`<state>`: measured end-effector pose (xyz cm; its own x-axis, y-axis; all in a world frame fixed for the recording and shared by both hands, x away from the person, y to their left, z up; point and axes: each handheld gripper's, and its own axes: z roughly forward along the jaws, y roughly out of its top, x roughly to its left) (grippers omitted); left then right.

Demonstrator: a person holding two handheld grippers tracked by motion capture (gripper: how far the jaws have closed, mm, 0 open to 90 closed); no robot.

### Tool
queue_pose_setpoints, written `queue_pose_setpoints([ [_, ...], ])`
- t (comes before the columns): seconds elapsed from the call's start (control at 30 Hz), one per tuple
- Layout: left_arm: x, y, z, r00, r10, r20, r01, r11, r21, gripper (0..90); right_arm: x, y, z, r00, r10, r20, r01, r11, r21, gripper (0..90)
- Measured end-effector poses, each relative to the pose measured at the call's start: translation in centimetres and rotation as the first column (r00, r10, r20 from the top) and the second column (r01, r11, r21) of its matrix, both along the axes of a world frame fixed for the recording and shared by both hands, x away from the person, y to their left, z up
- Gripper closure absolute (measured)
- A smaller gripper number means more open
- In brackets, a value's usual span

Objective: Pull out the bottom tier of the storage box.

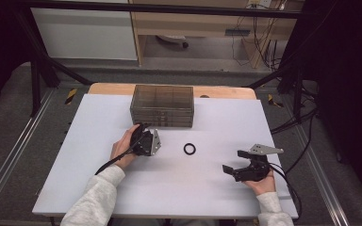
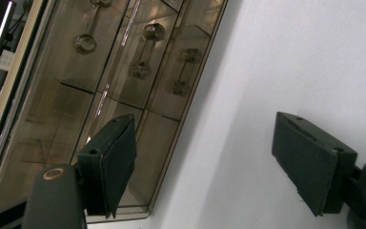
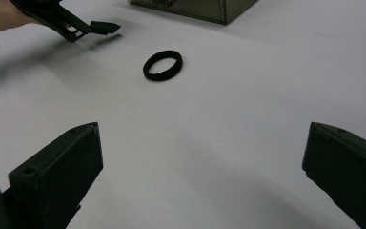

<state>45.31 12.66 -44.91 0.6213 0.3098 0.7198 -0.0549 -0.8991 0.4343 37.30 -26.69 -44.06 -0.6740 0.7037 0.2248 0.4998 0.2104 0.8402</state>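
1. While the right tool (image 1: 231, 165) rests wide and empty at the lower right of the high view, keep it parked there.
2. At frame centre the black ring (image 1: 189, 149) lies flat on the white worktop (image 1: 217, 127), apart from both tools; leave it alone.
3. Left of centre, the left tool (image 1: 146, 136) stands fairly wide, holding nothing, facing the smoky drawer box (image 1: 162, 104) at upper centre. Likely aim: a knob (image 2: 140, 70); centre the jaws on it before closing.

Light grey knit sleeves (image 1: 93, 201) w/ ribbed cuffs. Each hand-held gripper black, blocky jaws w/ screw holes; black cables (image 1: 109, 164); grey 3-cornered plate (image 1: 265, 149) on right.
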Motion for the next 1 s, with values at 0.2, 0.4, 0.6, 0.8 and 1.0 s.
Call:
queue_pose_setpoints([
  [0.2,0.1,-0.3,-0.3,0.9990,-0.013,0.042,0.011,0.9992,0.040,27.0,0.0,0.0,0.0,1.0000,0.001,0.000,-0.001,1.000,0.000,0.4],
  [0.4,0.3,-0.5,-0.6,0.9977,-0.019,0.065,0.015,0.9979,0.064,29.9,0.0,0.0,0.0,1.0000,0.000,-0.002,0.000,1.000,0.002,0.4],
  [0.6,0.4,-0.6,-0.9,0.9951,-0.025,0.095,0.016,0.9960,0.088,32.7,0.0,0.0,0.0,1.0000,0.000,-0.002,0.000,1.000,0.002,0.4],
  [0.8,0.4,-1.0,-1.1,0.9884,-0.040,0.147,0.023,0.9933,0.113,37.9,0.0,0.0,0.0,1.0000,0.001,-0.002,-0.001,1.000,0.003,0.4],
  [1.0,0.7,-1.3,-1.6,0.9819,-0.051,0.183,0.028,0.9919,0.124,41.2,0.0,0.0,0.0,1.0000,0.002,-0.003,-0.002,1.000,0.002,0.4],
])
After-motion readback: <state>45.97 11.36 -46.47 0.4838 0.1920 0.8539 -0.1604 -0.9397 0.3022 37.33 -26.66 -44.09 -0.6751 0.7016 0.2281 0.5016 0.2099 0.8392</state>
